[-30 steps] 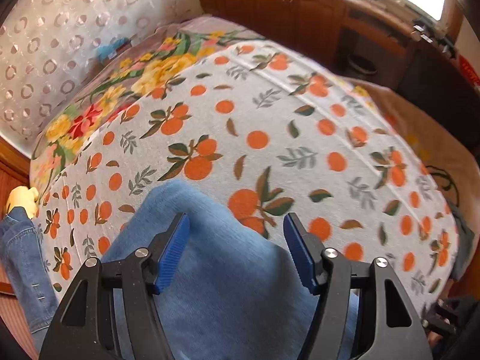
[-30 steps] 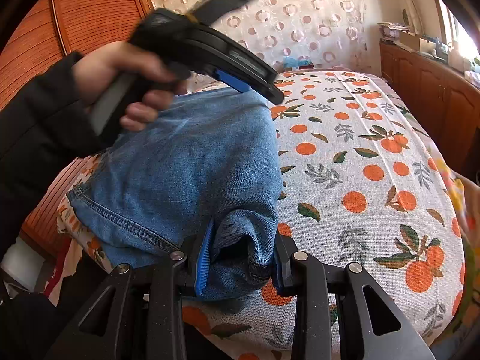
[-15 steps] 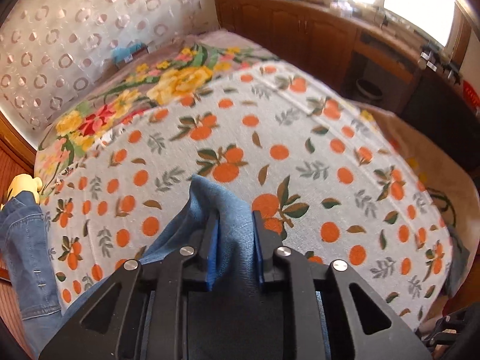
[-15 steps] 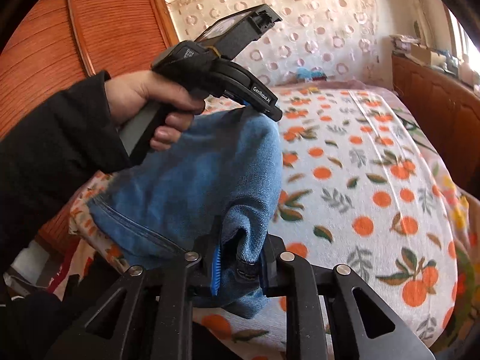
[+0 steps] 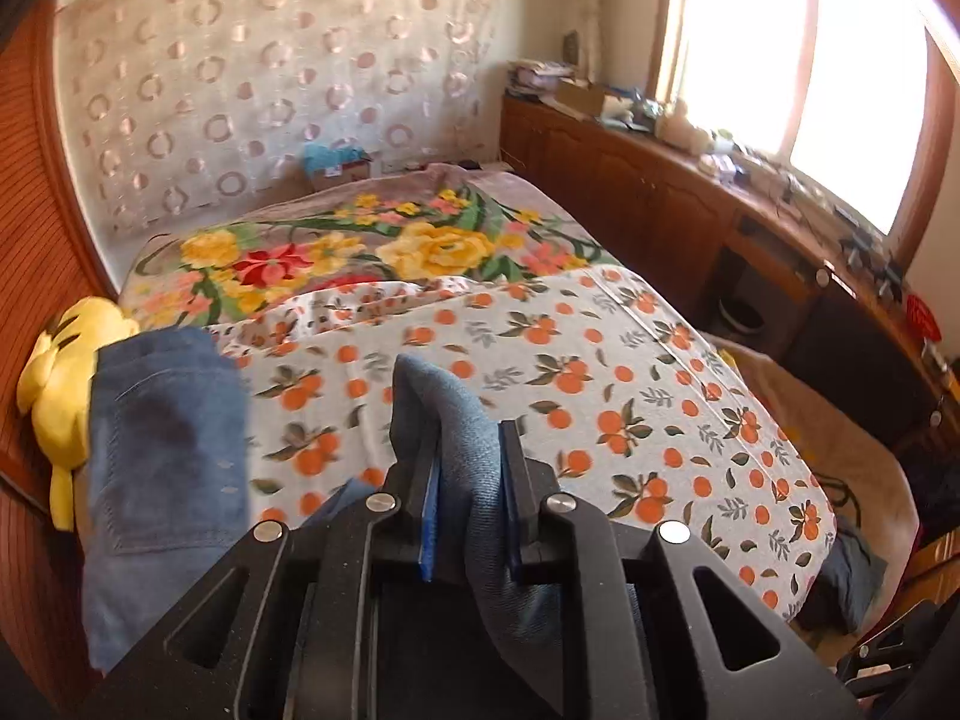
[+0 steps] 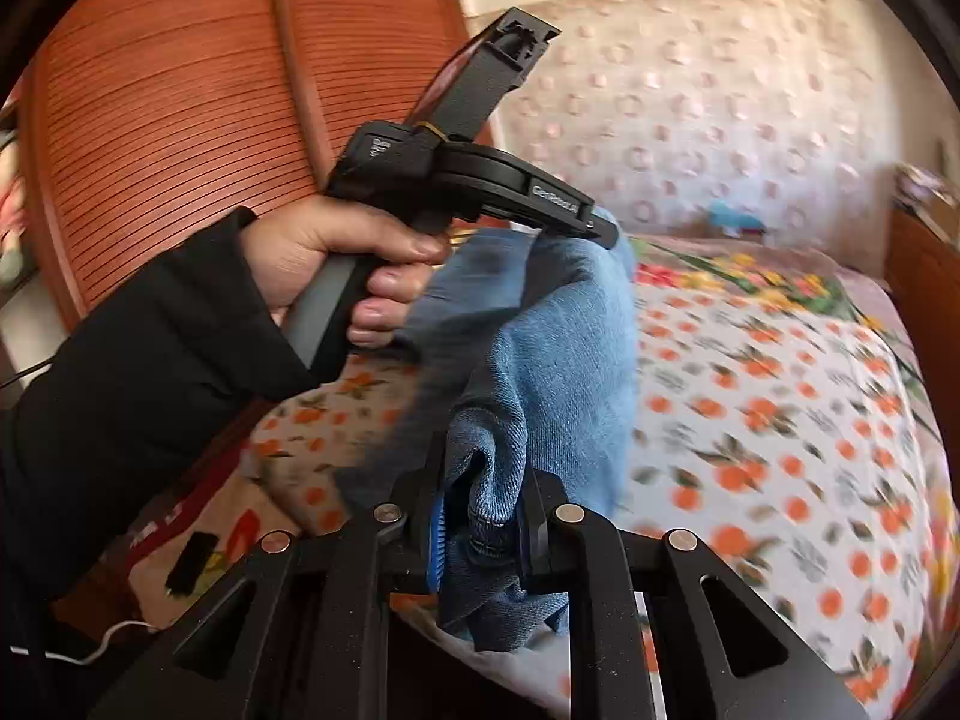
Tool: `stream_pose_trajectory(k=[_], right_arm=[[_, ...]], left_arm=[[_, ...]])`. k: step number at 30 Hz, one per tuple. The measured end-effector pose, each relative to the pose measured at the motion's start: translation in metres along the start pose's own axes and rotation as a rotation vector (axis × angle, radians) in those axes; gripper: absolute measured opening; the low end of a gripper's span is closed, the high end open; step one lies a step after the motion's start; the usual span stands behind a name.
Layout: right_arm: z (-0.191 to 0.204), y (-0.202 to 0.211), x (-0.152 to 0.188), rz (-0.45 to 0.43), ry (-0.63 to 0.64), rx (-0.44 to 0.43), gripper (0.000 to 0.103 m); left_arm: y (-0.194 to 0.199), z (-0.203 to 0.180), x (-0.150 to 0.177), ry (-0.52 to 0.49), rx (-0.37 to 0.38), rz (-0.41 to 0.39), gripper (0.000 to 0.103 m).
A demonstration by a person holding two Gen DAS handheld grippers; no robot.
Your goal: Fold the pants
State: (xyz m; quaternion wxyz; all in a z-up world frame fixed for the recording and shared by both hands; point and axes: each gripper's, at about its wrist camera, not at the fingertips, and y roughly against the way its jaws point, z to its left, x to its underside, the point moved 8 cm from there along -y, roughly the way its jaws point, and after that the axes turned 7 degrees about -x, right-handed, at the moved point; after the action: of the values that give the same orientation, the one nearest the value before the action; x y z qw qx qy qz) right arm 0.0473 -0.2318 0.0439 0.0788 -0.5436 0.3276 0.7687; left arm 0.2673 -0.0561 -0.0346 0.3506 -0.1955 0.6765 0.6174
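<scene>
Jeans (image 5: 462,420) lifted higher, both tongs pinching denim, left hand (image 6: 336,258) only in right view

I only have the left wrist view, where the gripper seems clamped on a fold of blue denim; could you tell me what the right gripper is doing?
Observer: The right gripper is shut on another bunched edge of the blue denim pants, with a stitched hem showing between its blue pads.
Operator: Thank you. Is the cloth between the two grips lying on the bed?
Observer: No, in the right wrist view it hangs from the left gripper above the orange-print bedsheet.
Operator: And can you see who holds my gripper?
Observer: A bare hand in a black sleeve grips its handle, before a reddish slatted wooden panel.
</scene>
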Motion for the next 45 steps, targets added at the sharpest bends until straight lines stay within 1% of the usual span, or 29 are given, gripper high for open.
stream_pose_trajectory(k=[3,5,8,12,15,17,20,24,28,30,32,35,37,39,40,43,45], right_arm=[[0.030,-0.022,-0.005,0.034,0.041,-0.062,0.017],[0.045,-0.040,-0.004,0.064,0.063,-0.087,0.017],[0.062,-0.071,0.005,0.123,0.078,-0.110,0.017],[0.070,-0.098,0.015,0.191,0.063,-0.124,0.017],[0.071,-0.100,0.010,0.193,0.057,-0.118,0.018],[0.066,-0.094,0.009,0.195,0.061,-0.109,0.022],[0.069,-0.082,0.009,0.183,0.065,-0.098,0.026],[0.068,-0.065,-0.004,0.144,0.062,-0.091,0.029],[0.061,-0.054,-0.009,0.097,0.075,-0.057,0.030],[0.050,-0.055,-0.009,0.090,0.059,-0.034,0.030],[0.037,-0.061,-0.002,0.101,0.050,-0.001,0.030],[0.021,-0.083,0.009,0.136,0.045,0.060,0.030],[0.015,-0.095,0.019,0.173,0.013,0.057,0.030],[0.012,-0.107,0.028,0.203,-0.016,0.035,0.030],[0.013,-0.112,0.032,0.208,-0.023,0.028,0.030],[0.021,-0.120,0.035,0.206,-0.017,0.017,0.032],[0.025,-0.125,0.036,0.210,-0.016,0.004,0.036]], left_arm=[[0.015,0.032,0.018,0.048,-0.013,-0.019,0.018],[0.017,0.055,0.034,0.076,-0.027,-0.015,0.018],[0.012,0.072,0.055,0.103,-0.037,0.000,0.018],[0.001,0.088,0.080,0.152,-0.026,0.014,0.018],[0.000,0.092,0.090,0.169,-0.016,0.009,0.018],[-0.001,0.093,0.098,0.180,-0.014,0.005,0.018],[-0.002,0.094,0.106,0.180,-0.028,0.005,0.018],[-0.007,0.098,0.114,0.191,-0.037,0.017,0.018],[-0.008,0.105,0.119,0.208,-0.028,0.022,0.020],[-0.005,0.106,0.121,0.210,-0.028,0.017,0.021],[0.000,0.106,0.121,0.209,-0.035,0.009,0.021],[0.010,0.108,0.120,0.215,-0.055,-0.019,0.021],[0.017,0.111,0.117,0.220,-0.076,-0.036,0.021],[0.026,0.113,0.111,0.229,-0.092,-0.057,0.021],[0.031,0.112,0.107,0.233,-0.087,-0.066,0.023],[0.042,0.104,0.098,0.227,-0.063,-0.100,0.032],[0.045,0.095,0.092,0.209,-0.041,-0.114,0.034]])
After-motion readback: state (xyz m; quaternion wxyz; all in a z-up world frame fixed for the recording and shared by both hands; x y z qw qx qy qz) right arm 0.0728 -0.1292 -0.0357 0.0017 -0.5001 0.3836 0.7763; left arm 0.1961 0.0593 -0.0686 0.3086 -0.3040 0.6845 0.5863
